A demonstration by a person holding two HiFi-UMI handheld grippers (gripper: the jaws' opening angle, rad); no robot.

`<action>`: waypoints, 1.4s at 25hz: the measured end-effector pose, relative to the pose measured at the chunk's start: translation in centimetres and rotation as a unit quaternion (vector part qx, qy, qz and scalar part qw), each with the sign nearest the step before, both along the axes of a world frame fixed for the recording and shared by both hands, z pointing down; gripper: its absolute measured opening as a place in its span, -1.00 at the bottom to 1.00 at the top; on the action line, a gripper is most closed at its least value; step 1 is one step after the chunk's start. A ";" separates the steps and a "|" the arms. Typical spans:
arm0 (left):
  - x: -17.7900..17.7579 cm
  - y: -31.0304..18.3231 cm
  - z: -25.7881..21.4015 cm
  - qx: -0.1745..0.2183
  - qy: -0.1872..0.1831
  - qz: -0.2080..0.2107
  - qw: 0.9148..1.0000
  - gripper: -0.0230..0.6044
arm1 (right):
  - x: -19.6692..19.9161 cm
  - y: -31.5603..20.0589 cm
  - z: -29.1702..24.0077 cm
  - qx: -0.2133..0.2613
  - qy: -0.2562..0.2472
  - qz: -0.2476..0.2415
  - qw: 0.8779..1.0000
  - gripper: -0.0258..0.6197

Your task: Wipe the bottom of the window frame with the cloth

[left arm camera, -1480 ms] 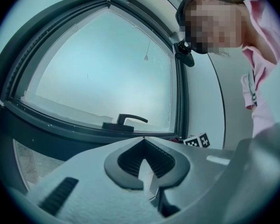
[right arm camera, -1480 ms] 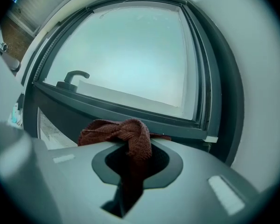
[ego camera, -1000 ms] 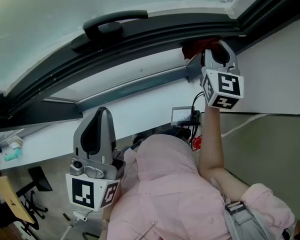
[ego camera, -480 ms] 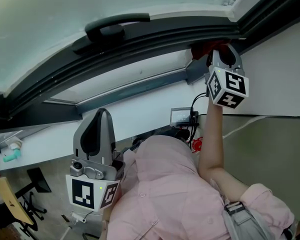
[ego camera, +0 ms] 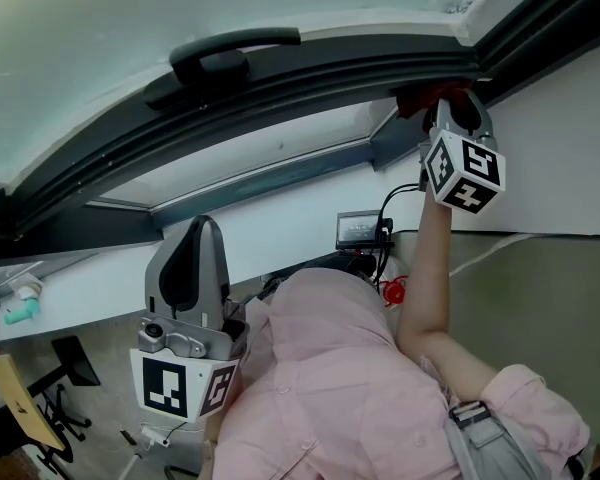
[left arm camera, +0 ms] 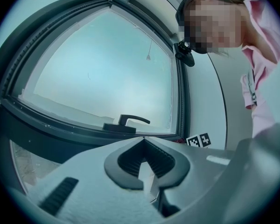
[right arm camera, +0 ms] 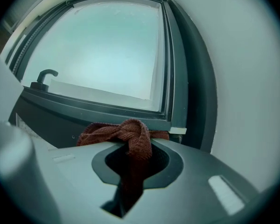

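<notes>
Your right hand-held gripper [ego camera: 450, 113] clamps the red cloth [right arm camera: 130, 134] at the window frame [ego camera: 310, 78] bottom corner. Your left hand-held gripper [left arm camera: 147, 174] is closed, empty.

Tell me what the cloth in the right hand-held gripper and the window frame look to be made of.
Cloth, pinched in the right hand-held gripper: reddish-brown fabric with a fine looped or knitted grain, soft and matte, probably microfibre or terry. Window frame: dark grey, smooth, even satin finish with crisp straight profiles; painted metal or plastic, the look does not settle which.
</notes>
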State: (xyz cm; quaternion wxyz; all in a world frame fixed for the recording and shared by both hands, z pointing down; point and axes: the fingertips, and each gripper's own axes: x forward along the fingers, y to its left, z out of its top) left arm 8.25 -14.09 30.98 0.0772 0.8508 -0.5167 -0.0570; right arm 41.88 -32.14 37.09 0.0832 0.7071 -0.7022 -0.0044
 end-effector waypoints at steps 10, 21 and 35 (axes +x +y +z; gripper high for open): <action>-0.2 -0.2 -0.1 0.001 0.004 -0.007 1.000 -0.93 | 1.0 -0.1 0.0 0.006 -0.009 0.011 1.000 -0.76; -0.7 0.1 -0.2 0.005 0.003 -0.027 1.000 -0.93 | 4.1 -0.7 0.3 0.009 -0.056 0.051 0.997 -0.78; 0.3 0.1 -0.2 0.006 0.010 -0.021 1.000 -0.93 | 4.3 -0.8 0.2 0.034 -0.011 0.050 0.998 -0.81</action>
